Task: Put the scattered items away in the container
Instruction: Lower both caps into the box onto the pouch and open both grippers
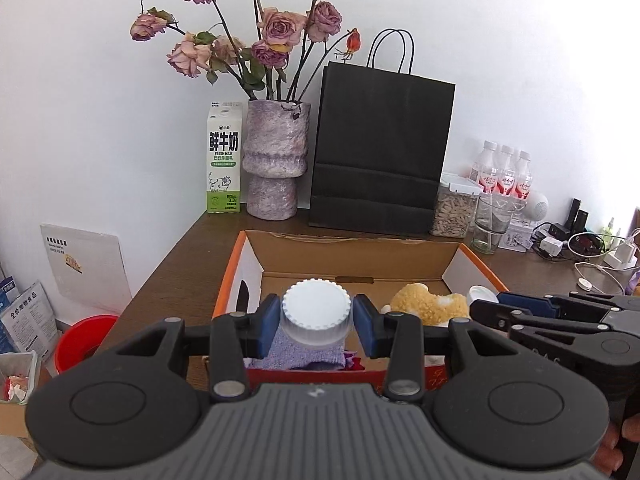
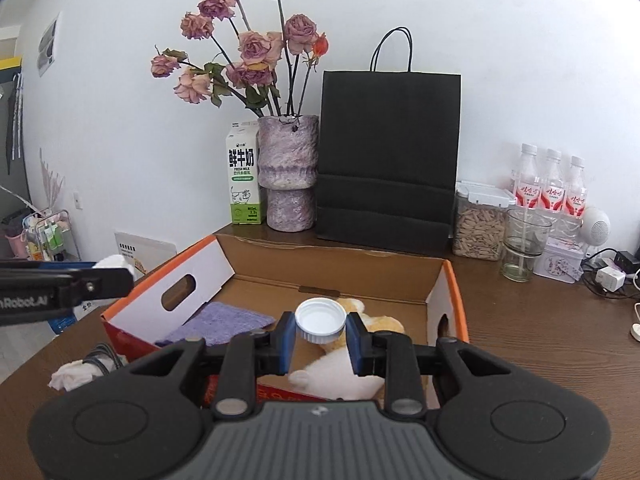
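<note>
Left tongs (image 1: 316, 322) grasping capped jar (image 1: 316, 314), right tongs (image 2: 320, 338) grasping lid (image 2: 320, 319), above box (image 2: 456, 280)

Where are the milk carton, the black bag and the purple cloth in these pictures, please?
milk carton (image 1: 224, 158), left wrist view, on its printed front face.
black bag (image 2: 389, 156), right wrist view, on the middle of its front panel.
purple cloth (image 2: 222, 321), right wrist view, on its top surface inside the box.

Seeing bright, even daylight, soft shadows. Wall (image 1: 520, 40) washed near white. Strong fisheye bend, dark corners at 1 and 11 o'clock. Focus sharp, slight edge softness.
</note>
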`<action>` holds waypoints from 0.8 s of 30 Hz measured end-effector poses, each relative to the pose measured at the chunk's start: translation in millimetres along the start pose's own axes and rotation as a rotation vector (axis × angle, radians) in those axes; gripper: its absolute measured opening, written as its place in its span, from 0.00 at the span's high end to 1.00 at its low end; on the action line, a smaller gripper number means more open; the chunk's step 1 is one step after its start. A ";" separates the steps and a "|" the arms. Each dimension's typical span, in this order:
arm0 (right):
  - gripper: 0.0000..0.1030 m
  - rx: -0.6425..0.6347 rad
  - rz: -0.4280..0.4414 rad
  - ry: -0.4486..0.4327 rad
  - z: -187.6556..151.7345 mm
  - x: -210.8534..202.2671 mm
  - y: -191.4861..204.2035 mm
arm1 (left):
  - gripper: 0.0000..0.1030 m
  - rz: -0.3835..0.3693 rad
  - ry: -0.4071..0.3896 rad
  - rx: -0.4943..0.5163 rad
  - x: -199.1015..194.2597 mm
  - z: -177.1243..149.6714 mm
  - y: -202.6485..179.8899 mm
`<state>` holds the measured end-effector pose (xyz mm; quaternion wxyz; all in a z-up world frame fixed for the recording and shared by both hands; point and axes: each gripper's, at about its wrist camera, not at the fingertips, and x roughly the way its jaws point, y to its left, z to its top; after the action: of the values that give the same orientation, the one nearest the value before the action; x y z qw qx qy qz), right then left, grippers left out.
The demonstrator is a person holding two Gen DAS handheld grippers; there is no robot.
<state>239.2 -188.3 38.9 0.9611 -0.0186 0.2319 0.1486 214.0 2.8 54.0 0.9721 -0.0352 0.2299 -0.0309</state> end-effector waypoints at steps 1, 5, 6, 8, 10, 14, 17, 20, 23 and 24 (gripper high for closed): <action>0.75 0.006 0.006 0.009 1.1 5.3 2.9 | 0.60 0.009 0.007 0.003 6.2 1.9 -3.2; 0.75 0.003 -0.004 0.044 -0.7 25.7 14.4 | 0.60 0.051 0.045 0.014 31.6 4.4 -10.9; 0.75 0.000 -0.012 0.053 -2.1 30.6 16.4 | 0.60 0.062 0.063 0.013 38.7 3.9 -11.6; 0.75 -0.002 -0.032 0.068 -5.5 39.7 18.8 | 0.60 0.075 0.094 0.007 50.2 1.0 -11.2; 0.75 0.009 -0.038 0.084 -9.2 47.7 19.2 | 0.60 0.087 0.114 0.009 59.0 -2.5 -12.0; 0.75 0.007 -0.034 0.104 -17.0 56.4 21.2 | 0.60 0.095 0.125 0.026 67.0 -9.8 -12.2; 0.75 0.003 -0.039 0.104 -20.8 56.7 21.5 | 0.60 0.093 0.132 0.039 69.8 -13.1 -12.4; 0.68 0.021 -0.047 0.091 -20.3 52.0 18.5 | 0.46 0.084 0.126 0.049 68.9 -15.1 -12.4; 0.26 0.027 -0.053 0.075 -20.5 46.2 14.6 | 0.02 0.125 0.085 0.047 63.7 -14.9 -9.6; 0.11 0.033 -0.047 0.059 -20.5 42.6 12.9 | 0.00 0.120 0.065 0.043 60.6 -14.7 -7.8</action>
<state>262.5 -166.3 1.8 0.9573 -0.0125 0.2621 0.1214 261.1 -10.3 14.6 0.9648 0.0004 0.2622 0.0216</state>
